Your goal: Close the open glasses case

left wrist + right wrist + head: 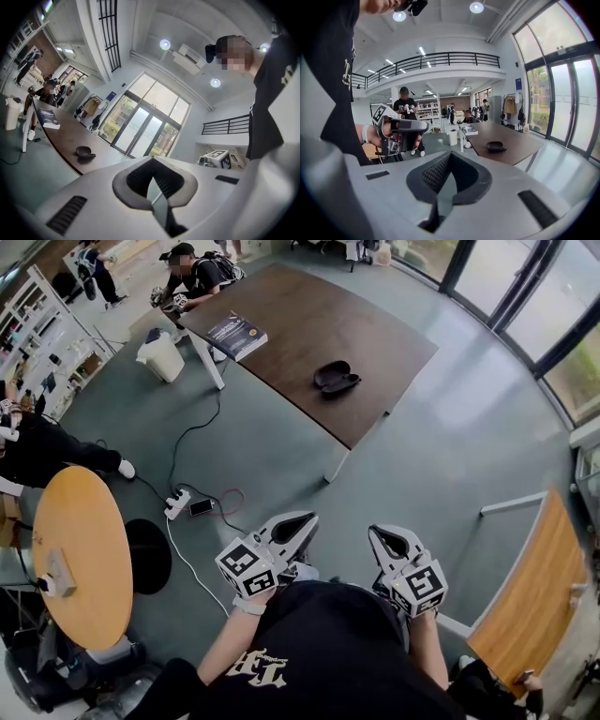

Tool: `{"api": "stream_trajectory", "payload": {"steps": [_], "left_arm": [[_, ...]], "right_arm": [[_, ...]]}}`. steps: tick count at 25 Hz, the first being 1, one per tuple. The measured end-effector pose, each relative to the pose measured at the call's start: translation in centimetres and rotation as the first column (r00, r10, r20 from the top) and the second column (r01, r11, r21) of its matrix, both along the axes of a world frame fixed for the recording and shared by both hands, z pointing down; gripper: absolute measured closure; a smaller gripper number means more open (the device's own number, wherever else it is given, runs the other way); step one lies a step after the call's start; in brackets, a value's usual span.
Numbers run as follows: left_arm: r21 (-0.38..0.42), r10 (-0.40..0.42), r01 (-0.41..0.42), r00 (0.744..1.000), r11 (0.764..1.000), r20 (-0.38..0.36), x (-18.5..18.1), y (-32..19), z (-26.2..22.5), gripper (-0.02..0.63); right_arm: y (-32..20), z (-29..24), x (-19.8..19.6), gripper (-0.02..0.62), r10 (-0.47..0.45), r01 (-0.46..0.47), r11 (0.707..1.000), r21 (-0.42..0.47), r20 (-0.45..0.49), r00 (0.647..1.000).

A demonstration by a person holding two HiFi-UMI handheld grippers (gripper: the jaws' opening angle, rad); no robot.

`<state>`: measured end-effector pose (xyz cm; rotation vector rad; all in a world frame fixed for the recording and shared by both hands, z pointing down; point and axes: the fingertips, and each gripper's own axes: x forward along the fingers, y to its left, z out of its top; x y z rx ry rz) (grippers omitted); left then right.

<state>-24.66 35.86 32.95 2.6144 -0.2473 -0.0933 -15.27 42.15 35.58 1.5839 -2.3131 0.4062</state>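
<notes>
Table [309,324] with glasses case [336,378], well beyond tongs [305,519] [380,532]

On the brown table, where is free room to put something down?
The brown table is bare between the book and the glasses case, and along its window-side edge. Its far corner, by the book and a seated person, is crowded.

Dark brown table [309,324], wood-look, smooth with a soft sheen — the glasses case [336,378] on it is black and matt. Left gripper [302,519] and right gripper [377,532]: pale matt plastic shells, dark ribbed pads [433,174]. Near-left round table [84,540] — light wood.
</notes>
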Motion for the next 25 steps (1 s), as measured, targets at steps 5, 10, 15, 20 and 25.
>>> {"api": "stream_trajectory", "payload": {"steps": [5,10,15,20,25], "left_arm": [[-0.012,0.029,-0.029,1.0,1.0,0.005,-0.3,-1.8,0.7,0.601],[-0.005,0.066,-0.066,0.998,0.998,0.009,-1.3,-3.4,1.6,0.601],[-0.015,0.075,-0.075,0.997,0.997,0.009,-2.4,-4.7,2.5,0.601],[-0.035,0.091,-0.091,0.996,0.995,0.007,-2.0,-4.9,3.0,0.601],[-0.045,0.069,-0.068,0.997,0.997,0.025,-2.0,-5.8,3.4,0.601]], "right_arm": [[-1.1,0.6,-0.2,0.609,0.039,-0.039,0.999,-0.015,-0.001,0.999],[-1.7,1.9,-0.6,0.609,0.077,-0.078,0.996,-0.05,-0.026,0.997],[-2.3,2.3,-1.3,0.609,0.079,-0.084,0.994,-0.075,-0.071,0.994],[-2.1,2.7,-0.7,0.609,0.08,-0.088,0.991,-0.101,-0.084,0.993],[-4.1,2.9,-0.1,0.609,0.058,-0.067,0.992,-0.106,-0.086,0.995]]}}
